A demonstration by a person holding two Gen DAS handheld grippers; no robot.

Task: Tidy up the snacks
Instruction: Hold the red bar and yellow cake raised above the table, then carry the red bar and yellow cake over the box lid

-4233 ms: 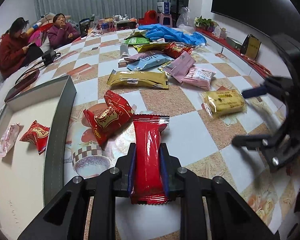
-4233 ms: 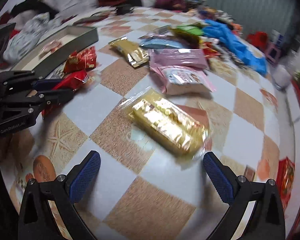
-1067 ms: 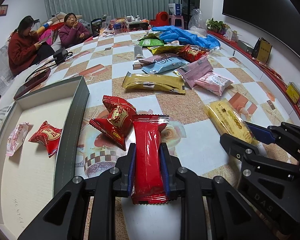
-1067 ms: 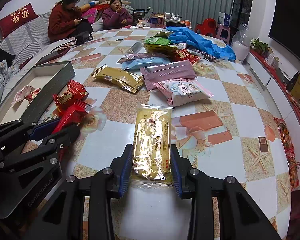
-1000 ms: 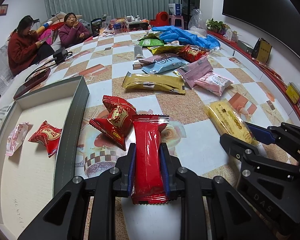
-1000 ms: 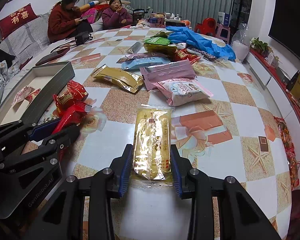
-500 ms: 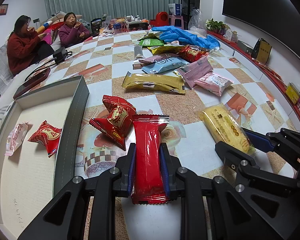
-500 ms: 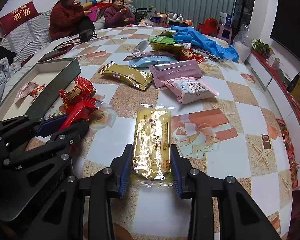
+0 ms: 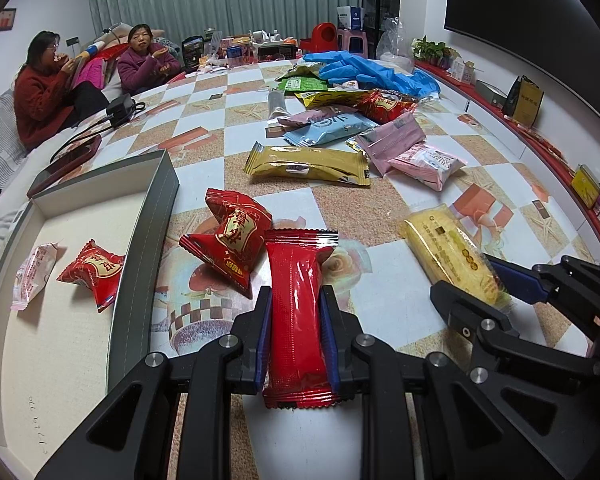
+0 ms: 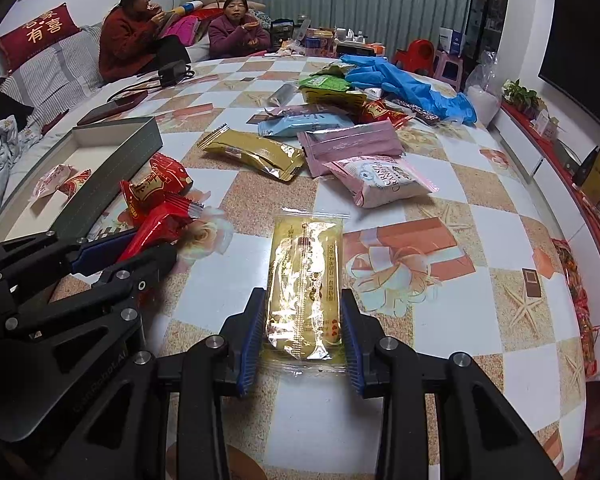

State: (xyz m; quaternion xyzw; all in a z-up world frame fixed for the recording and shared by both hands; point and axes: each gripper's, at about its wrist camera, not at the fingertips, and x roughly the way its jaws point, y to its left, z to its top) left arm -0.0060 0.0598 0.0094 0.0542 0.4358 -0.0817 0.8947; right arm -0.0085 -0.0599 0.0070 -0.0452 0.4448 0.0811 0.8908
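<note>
My left gripper point(image 9: 296, 320) is shut on a long red snack packet point(image 9: 298, 312), held low over the table. My right gripper point(image 10: 303, 320) is shut on a clear-wrapped golden snack packet point(image 10: 305, 276); it also shows in the left wrist view point(image 9: 448, 252). A grey box point(image 9: 140, 240) stands at the left and holds a small red packet point(image 9: 92, 272) and a pink-white packet point(image 9: 34, 276). A crumpled red packet point(image 9: 232, 236) lies beside the box.
Farther back lie a gold packet point(image 9: 308, 166), pink packets point(image 9: 396, 140), a light blue packet point(image 9: 324, 128) and blue gloves point(image 9: 368, 72). Two people point(image 9: 60, 84) sit on a sofa at the far left. The table edge curves along the right.
The right gripper has closed on the golden packet since 4.2 s ago and now holds it slightly higher. The left gripper keeps its grip on the red packet.
</note>
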